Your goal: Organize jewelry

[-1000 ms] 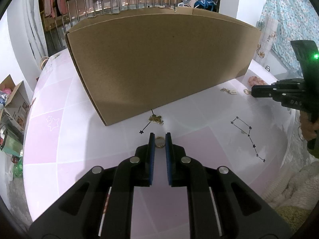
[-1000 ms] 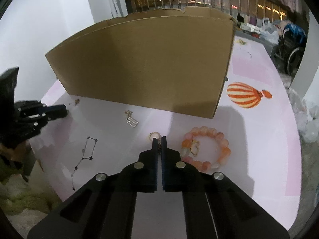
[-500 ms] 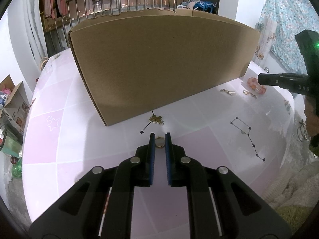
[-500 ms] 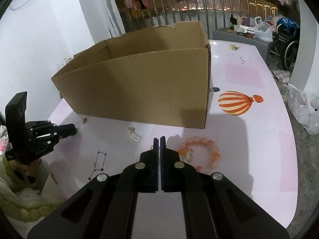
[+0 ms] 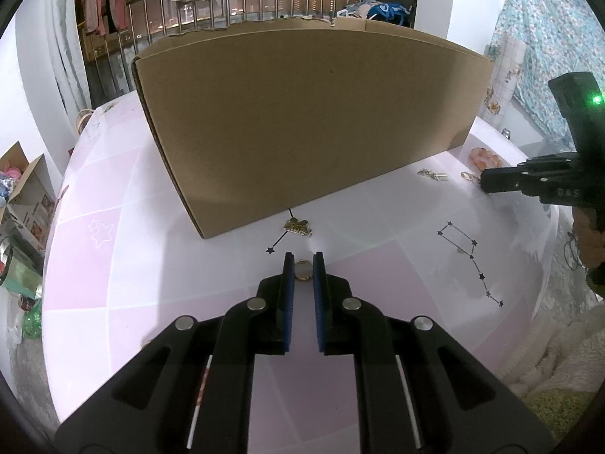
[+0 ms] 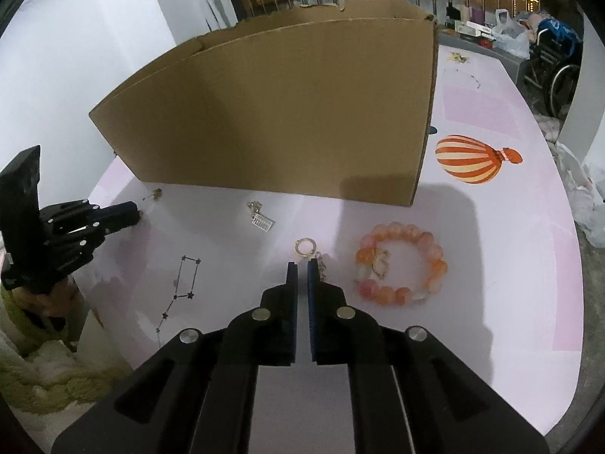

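- Now the right gripper (image 6: 302, 265) has come back down over the table (image 6: 491, 321); its jaws are opening a crack, nothing between them, the gold clasp ring (image 6: 305, 246) just ahead.
- Unmoved, the left gripper (image 5: 303, 261) stays pinched on a small gold ring (image 5: 303, 269).
- Both pieces have yet to reach the cardboard box (image 5: 302, 121).
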Tool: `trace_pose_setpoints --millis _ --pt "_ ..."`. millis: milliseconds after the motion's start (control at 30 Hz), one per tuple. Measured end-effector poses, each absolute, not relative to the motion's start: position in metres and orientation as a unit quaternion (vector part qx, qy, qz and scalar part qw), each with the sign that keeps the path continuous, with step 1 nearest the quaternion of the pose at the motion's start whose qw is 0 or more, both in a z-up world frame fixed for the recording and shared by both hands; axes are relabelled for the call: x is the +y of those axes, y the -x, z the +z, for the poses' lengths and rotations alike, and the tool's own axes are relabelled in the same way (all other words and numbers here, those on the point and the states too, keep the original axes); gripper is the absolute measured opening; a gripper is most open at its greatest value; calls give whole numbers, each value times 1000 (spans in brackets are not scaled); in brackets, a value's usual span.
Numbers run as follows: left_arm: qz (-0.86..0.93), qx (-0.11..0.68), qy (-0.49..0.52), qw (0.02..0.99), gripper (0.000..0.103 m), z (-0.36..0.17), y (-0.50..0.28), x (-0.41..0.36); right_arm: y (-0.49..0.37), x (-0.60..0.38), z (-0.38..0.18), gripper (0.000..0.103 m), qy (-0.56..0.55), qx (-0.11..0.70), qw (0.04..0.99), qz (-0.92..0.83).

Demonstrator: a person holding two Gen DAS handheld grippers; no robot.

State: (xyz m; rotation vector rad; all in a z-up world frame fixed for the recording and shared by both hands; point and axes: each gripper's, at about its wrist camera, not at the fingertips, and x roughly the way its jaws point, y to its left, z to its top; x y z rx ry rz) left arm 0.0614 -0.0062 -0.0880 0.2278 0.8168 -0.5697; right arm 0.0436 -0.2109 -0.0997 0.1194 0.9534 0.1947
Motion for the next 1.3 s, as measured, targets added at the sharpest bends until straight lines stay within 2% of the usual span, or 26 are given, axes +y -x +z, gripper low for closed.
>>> trace_pose_setpoints --millis 200,333,567,667,767,800,1300 --pt "-273 391 -108 872 9 -88 -61 -6 -45 -208 -95 6 -46 457 884 88" --pt "-273 391 -109 872 9 -88 -62 -6 -43 -209 -93 21 -40 454 886 82" --pt "-272 391 -108 872 9 -88 -61 -7 -47 -209 -98 21 -35 455 886 80" --pt "-272 391 -109 873 9 -88 -62 -7 -49 -209 -100 19 -28 450 889 77" --pt "-271 391 -109 873 9 -88 -61 -6 -47 -202 -101 10 -8 449 890 74" --pt "-271 390 -109 873 9 -88 -62 -6 -47 -202 -101 4 -11 450 889 78" --pt "-270 387 -106 875 9 -88 -60 -2 -39 -220 -79 1 -80 417 901 85"
